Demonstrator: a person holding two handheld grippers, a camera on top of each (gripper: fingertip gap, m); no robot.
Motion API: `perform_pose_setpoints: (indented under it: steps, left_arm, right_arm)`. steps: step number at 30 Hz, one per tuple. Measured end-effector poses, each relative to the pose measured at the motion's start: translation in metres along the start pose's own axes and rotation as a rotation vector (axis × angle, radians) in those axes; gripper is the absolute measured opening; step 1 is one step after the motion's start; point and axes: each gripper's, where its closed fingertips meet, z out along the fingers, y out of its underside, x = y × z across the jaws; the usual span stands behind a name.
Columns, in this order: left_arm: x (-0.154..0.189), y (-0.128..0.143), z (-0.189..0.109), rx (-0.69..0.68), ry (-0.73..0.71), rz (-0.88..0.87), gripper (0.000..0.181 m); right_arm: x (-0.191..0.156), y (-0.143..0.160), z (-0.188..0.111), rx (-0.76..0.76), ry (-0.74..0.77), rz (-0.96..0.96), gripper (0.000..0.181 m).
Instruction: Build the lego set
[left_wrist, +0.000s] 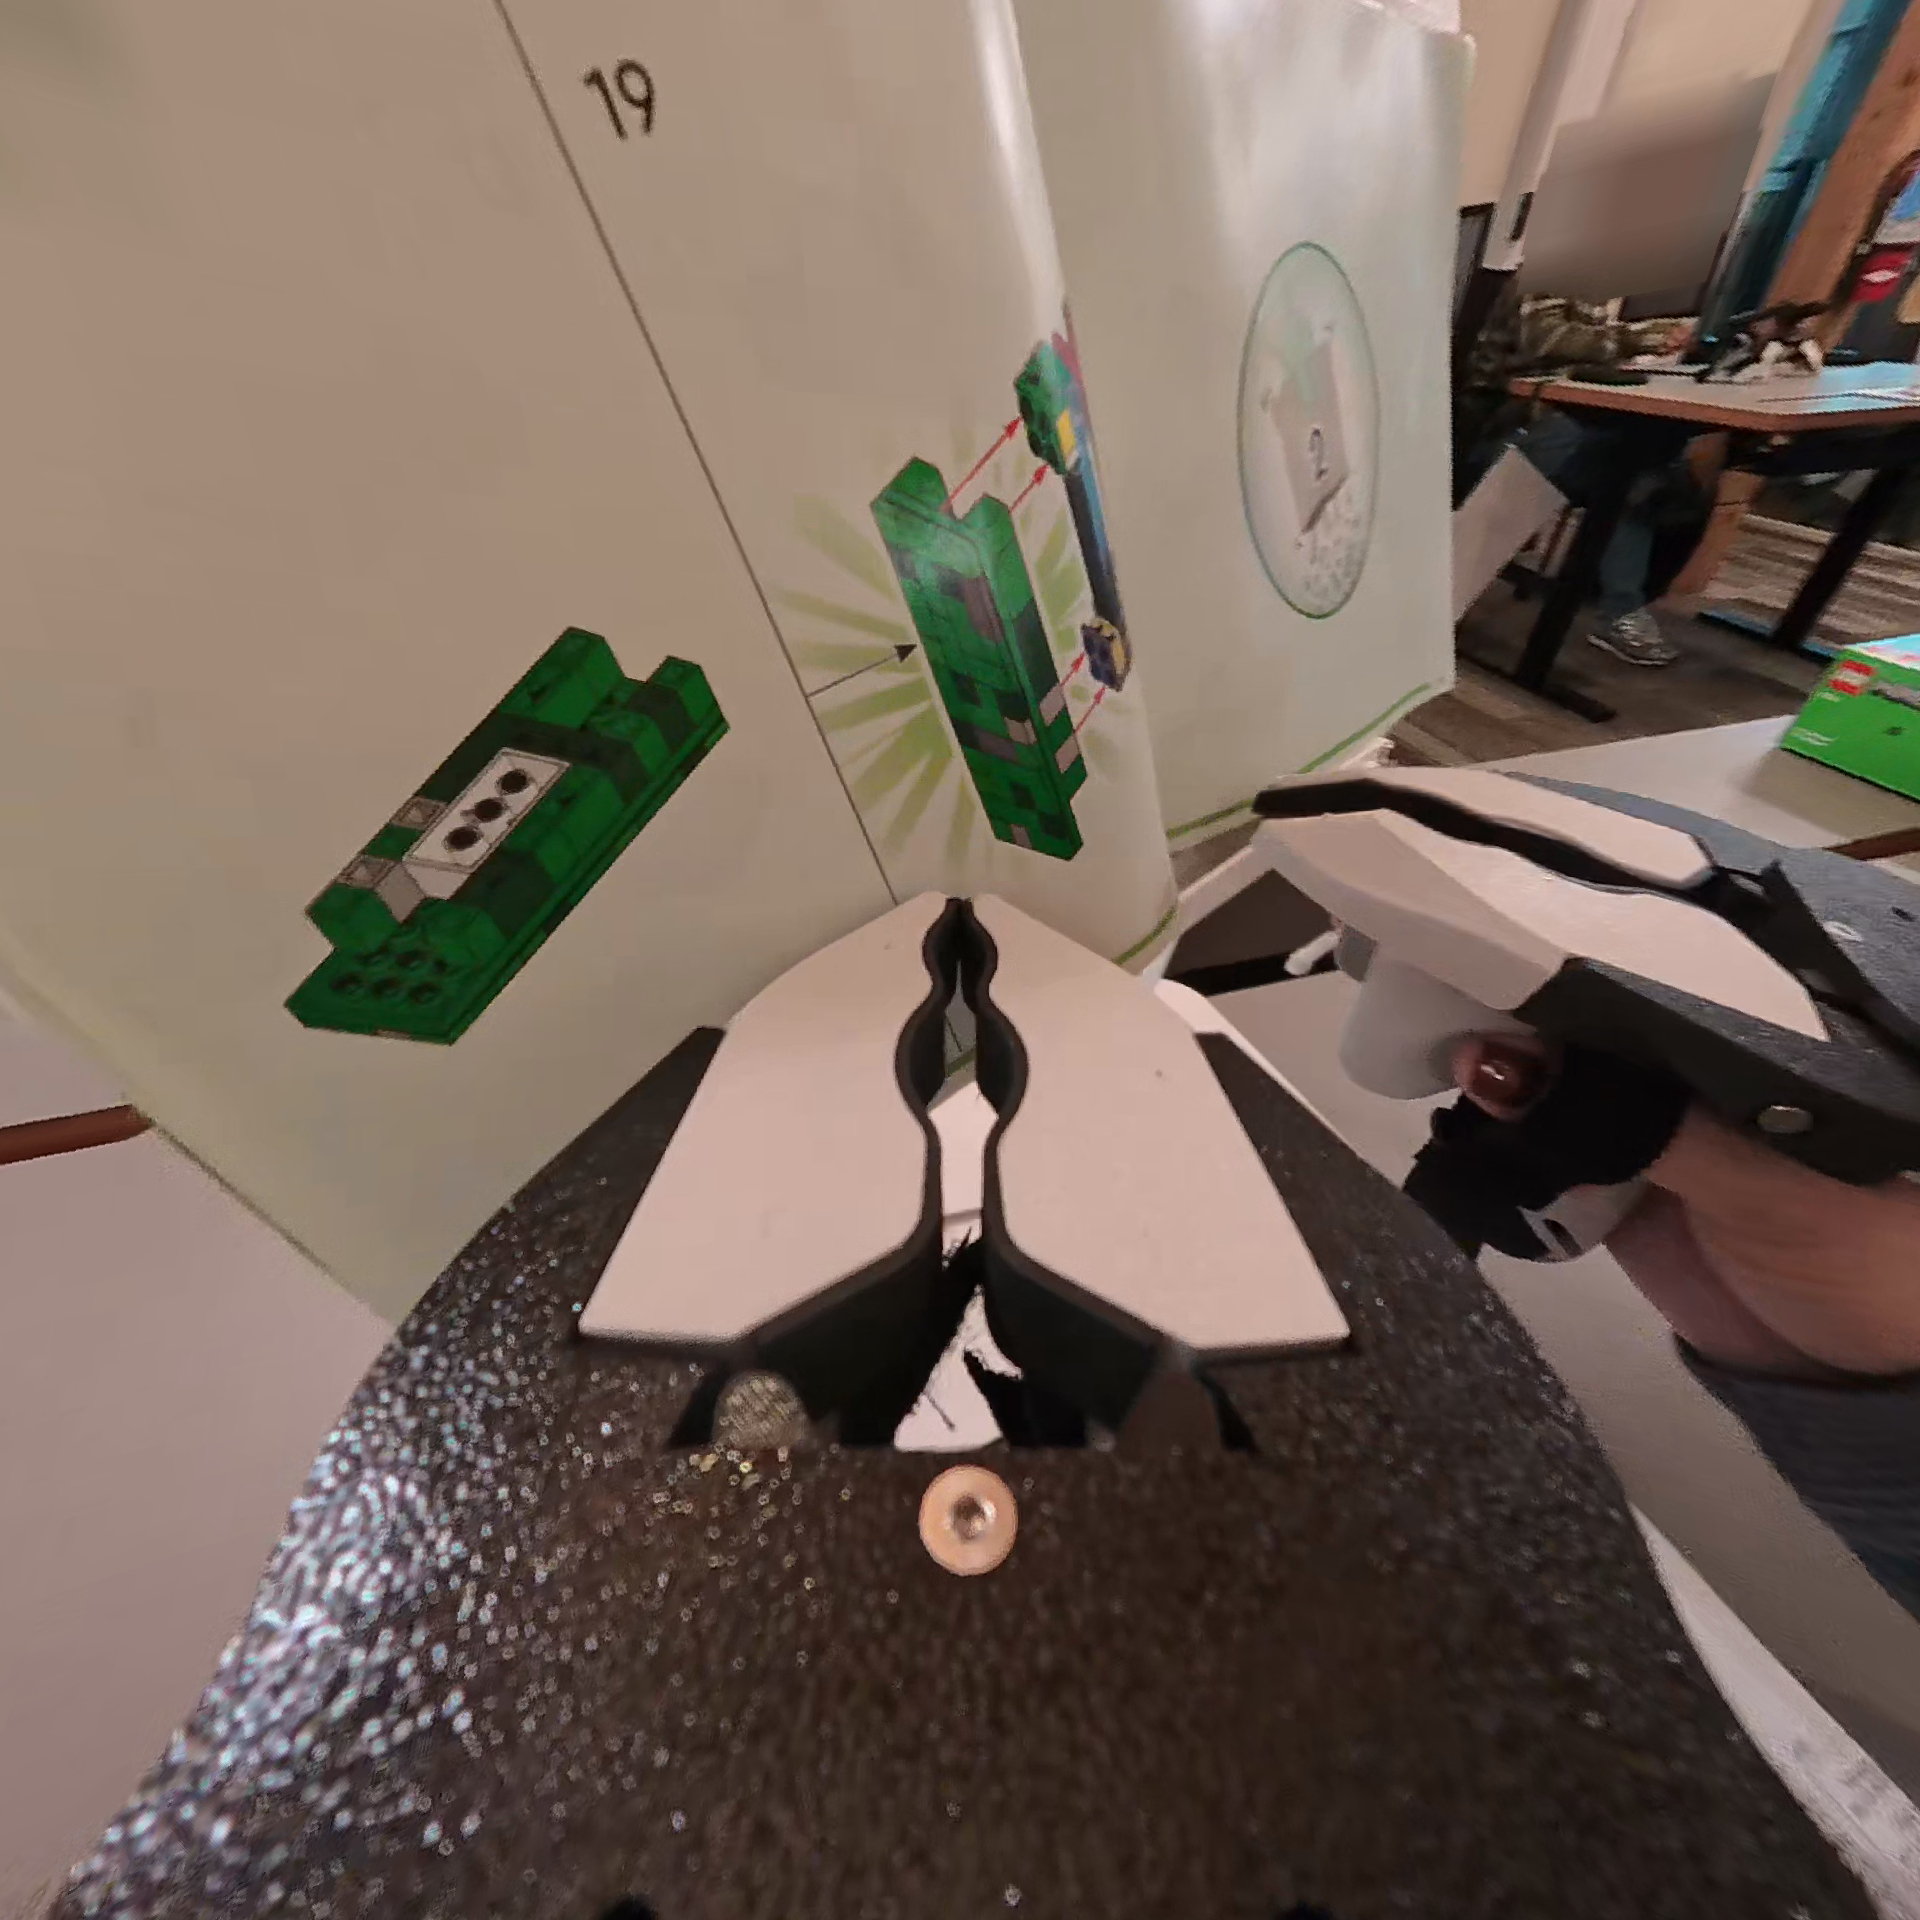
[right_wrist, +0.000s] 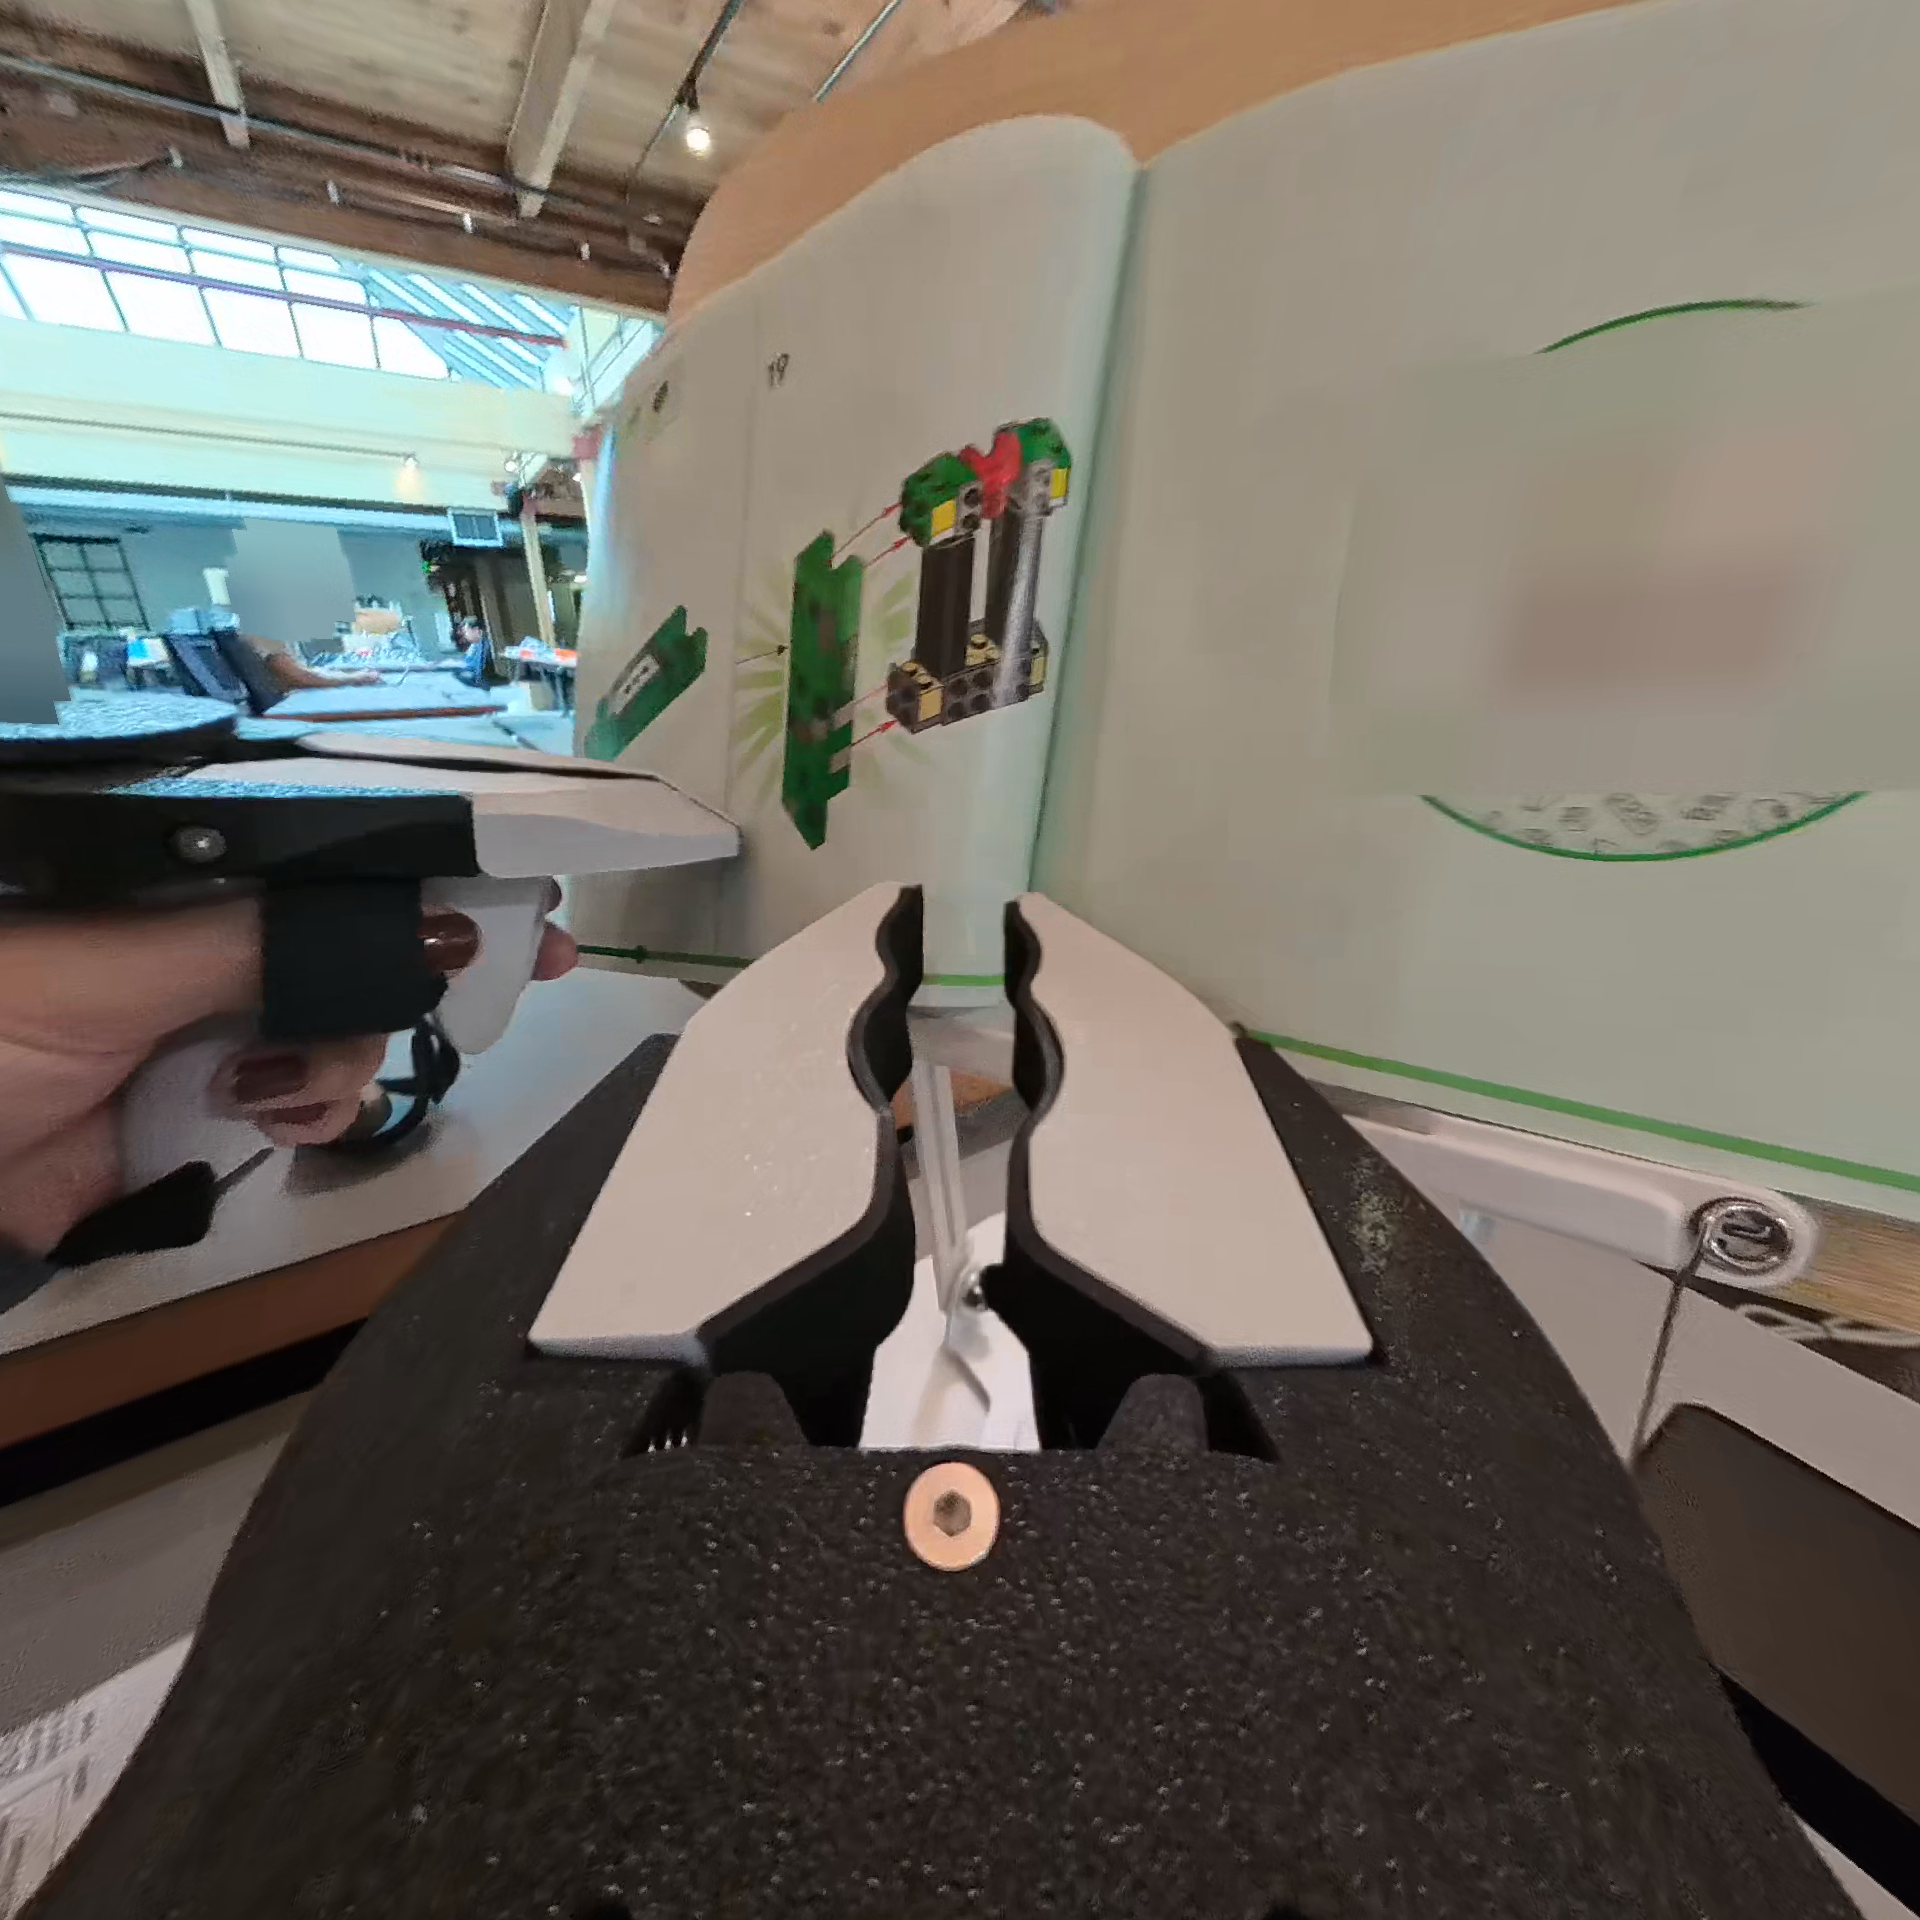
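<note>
The open instruction booklet stands upright right in front of both grippers, showing drawings of a green brick assembly. My left gripper is shut, its fingertips pinching the lower edge of the left page. In the right wrist view it comes in from the left and touches that page. My right gripper has a narrow gap between its jaws, and the bulging lower fold of the booklet near the spine sits in that gap. The right gripper also shows at the right of the left wrist view. No loose bricks are in view.
The booklet rests on a white stand with a metal hook. A grey table lies below the left hand. A green Lego box lies on the table at far right. Other desks and seated people are far behind. The tips of one gripper are about 7 cm away from the tips of the other.
</note>
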Motion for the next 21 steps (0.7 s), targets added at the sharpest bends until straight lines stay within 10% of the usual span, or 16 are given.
perform_pose_setpoints:
  steps: [21]
  left_arm:
    - [0.033, -0.010, 0.000, 0.084, 0.206, 0.015, 0.000]
  right_arm:
    - [-0.028, 0.020, 0.023, -0.066, -0.071, 0.095, 0.040]
